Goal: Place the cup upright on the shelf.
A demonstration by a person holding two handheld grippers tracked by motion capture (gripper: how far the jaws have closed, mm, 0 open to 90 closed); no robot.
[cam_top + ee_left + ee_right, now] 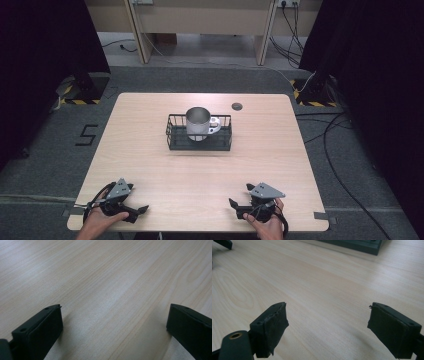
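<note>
Steel cup (198, 123) stands in the basket (174, 134), mid-table. We hold both grippers, left (142, 210) and right (235, 207), well short of the basket, jaws wide, empty; approach level toward its rim.

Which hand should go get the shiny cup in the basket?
Probably the right tool. Its open jaws point toward the wire basket, whose corner shows in the right gripper view. The cup sits about midway; the left tool points sideways.
</note>
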